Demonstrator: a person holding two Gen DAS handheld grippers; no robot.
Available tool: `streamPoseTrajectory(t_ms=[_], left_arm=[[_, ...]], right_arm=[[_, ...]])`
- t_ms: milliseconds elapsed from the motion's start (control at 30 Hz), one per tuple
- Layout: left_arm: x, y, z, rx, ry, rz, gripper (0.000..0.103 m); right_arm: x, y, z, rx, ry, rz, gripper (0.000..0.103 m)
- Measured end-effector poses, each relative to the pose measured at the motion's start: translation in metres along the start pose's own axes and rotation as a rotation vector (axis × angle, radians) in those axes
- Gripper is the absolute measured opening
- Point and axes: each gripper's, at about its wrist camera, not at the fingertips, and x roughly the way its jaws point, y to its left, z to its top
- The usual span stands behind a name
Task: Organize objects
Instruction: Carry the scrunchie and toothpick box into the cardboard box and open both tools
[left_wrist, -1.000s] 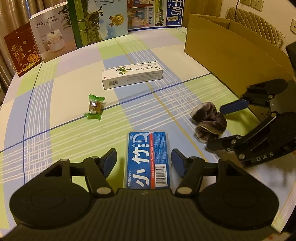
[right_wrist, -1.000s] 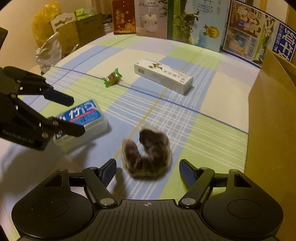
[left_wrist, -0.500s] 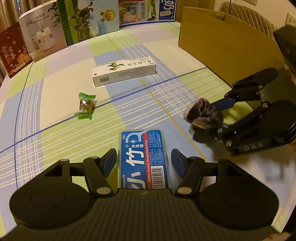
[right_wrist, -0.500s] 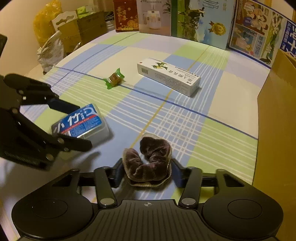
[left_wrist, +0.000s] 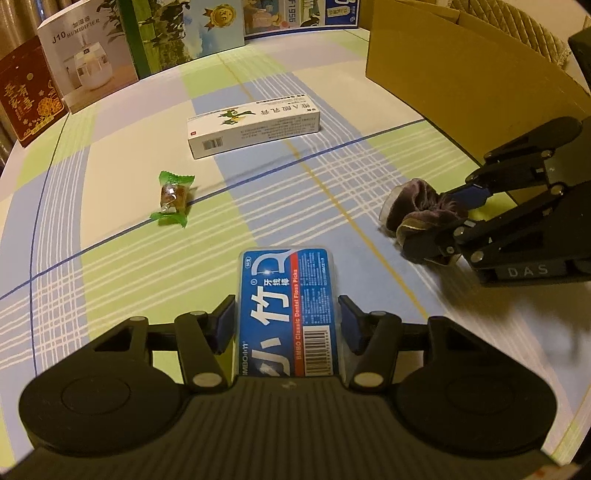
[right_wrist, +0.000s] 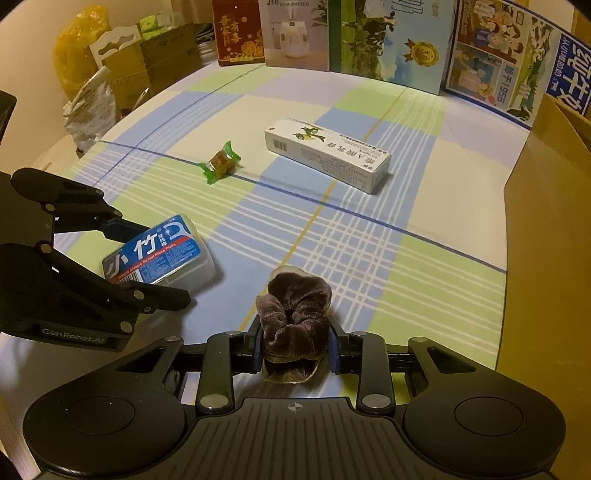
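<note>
Risk: floss box (left_wrist: 286, 314) smooth, held at sides near its end only; may pivot or slip on lift. Scrunchie (right_wrist: 293, 317) soft; may sag out of grip.
Left tongs (left_wrist: 286, 321) clamp floss box, low over near table (left_wrist: 110, 258).
Right tongs (right_wrist: 295, 349) narrow, pinch scrunchie, near table.
Carton (left_wrist: 461, 70) far right.

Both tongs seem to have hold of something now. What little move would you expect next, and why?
Probably a short lift. The right tongs are shut on the brown scrunchie, and the left tongs press both sides of the floss pick box, yet both things seem to rest on the tablecloth. The cardboard box stands open nearby.
</note>
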Motion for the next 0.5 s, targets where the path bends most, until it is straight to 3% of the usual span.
streamPoseTrajectory(t_ms=[500], left_arm=[[-0.025,0.008,0.015,-0.139,-0.043,0.033,0.052]], right_arm=[[-0.023,-0.005,0.009,0.093,-0.056,-0.019,0.029]])
